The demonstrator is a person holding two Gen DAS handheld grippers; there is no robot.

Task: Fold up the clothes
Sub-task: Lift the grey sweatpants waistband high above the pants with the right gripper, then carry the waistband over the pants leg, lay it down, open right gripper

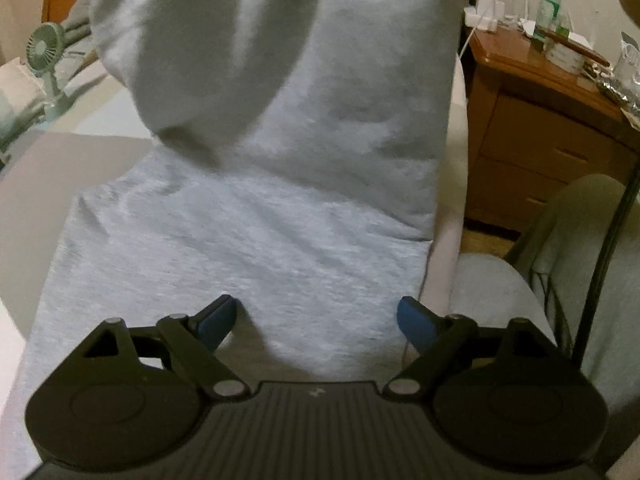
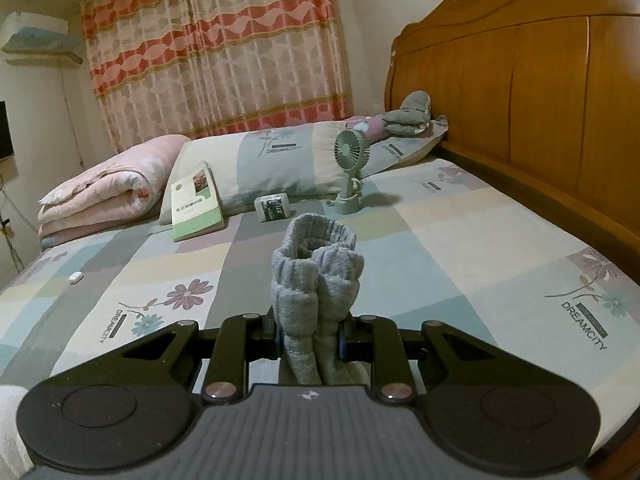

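Note:
A light grey garment (image 1: 260,220) lies spread along the bed's edge in the left wrist view, and its far part (image 1: 224,60) hangs lifted and blurred at the top of the frame. My left gripper (image 1: 318,308) hovers over the near end of the garment, its blue pads (image 1: 414,322) wide apart and empty. In the right wrist view my right gripper (image 2: 308,340) is shut on a bunched fold of the grey garment (image 2: 316,276). A ribbed cuff or hem stands up beyond the fingers, above the patchwork bedsheet (image 2: 440,240).
A small green fan (image 2: 350,168), a book (image 2: 196,204), a small box (image 2: 274,208), a folded pink quilt (image 2: 108,196) and pillows lie at the bed's far side. The wooden headboard (image 2: 520,100) runs along the right. A cluttered nightstand (image 1: 532,128) with a green bottle (image 1: 550,4) stands beside the bed.

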